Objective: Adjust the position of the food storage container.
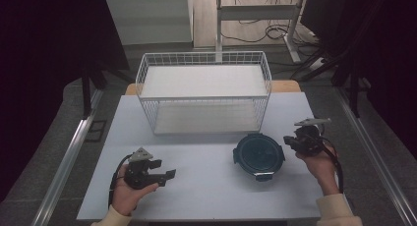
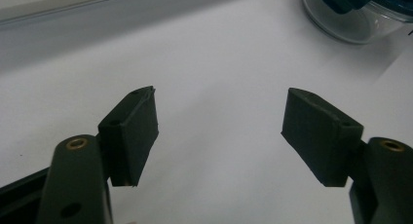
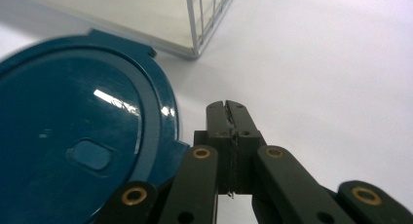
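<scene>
The right gripper [image 3: 228, 107], clenched empty, sits beside the round blue-lidded clear container [image 1: 259, 155] near the desk's right edge, apparently ready to nudge; the left gripper [image 2: 219, 131] waits released.

Lidded container [image 1: 259, 155] on table [image 1: 206, 186], in front of wire basket [image 1: 204, 91]; right gripper [image 1: 290, 140] just beside container, left gripper [image 1: 169, 174] well apart.

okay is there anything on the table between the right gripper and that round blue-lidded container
Nothing visible stands between them. The right gripper, its jaws shut and empty, sits just beside the rim of the blue-lidded container, with bare white table at the gap. The wire basket stands farther back, out of the way.
</scene>
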